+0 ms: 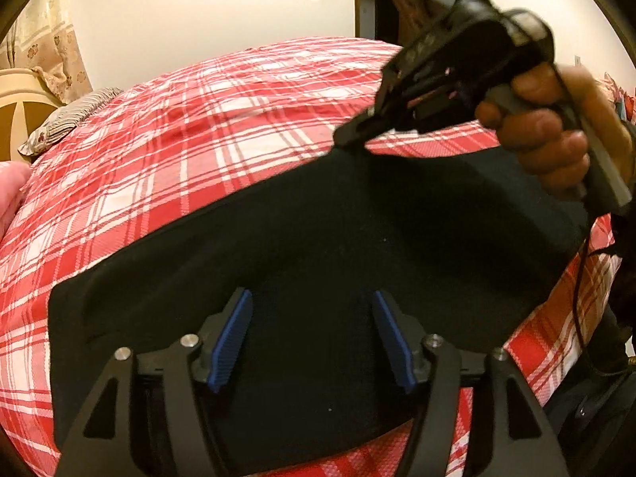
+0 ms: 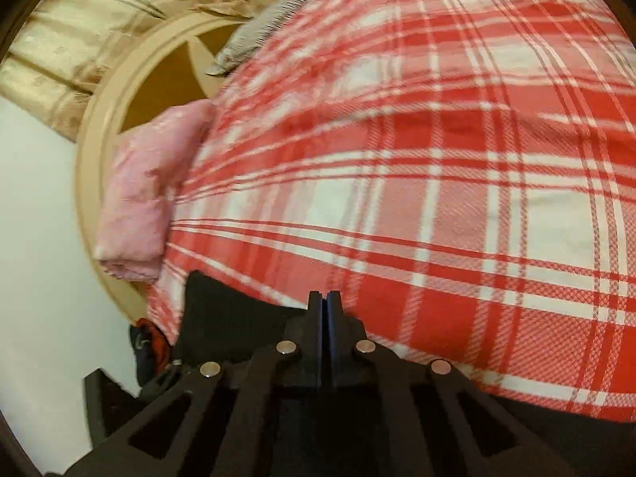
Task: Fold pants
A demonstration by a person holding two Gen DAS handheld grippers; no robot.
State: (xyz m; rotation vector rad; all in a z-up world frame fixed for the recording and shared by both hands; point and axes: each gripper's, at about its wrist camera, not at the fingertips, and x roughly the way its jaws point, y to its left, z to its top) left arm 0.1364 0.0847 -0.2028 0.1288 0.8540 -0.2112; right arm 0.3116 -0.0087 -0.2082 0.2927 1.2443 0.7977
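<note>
Black pants (image 1: 318, 218) lie flat on the red-and-white plaid bedspread (image 1: 198, 119). My left gripper (image 1: 312, 294) hovers over their near part, open, its blue pads (image 1: 232, 334) spread apart with only cloth below them. My right gripper (image 1: 349, 143), held by a hand (image 1: 548, 139), is shut on the pants' far edge, and the cloth peaks slightly at its tip. In the right wrist view its jaws (image 2: 326, 302) are pressed together, with black pants (image 2: 214, 318) under and to the left of them.
A folded pink blanket (image 2: 139, 198) sits at the bed's left edge by the round wooden headboard (image 2: 159, 91). A striped pillow (image 1: 67, 119) lies near the headboard, with curtains (image 2: 79, 20) behind. The plaid bedspread (image 2: 437, 159) stretches beyond the pants.
</note>
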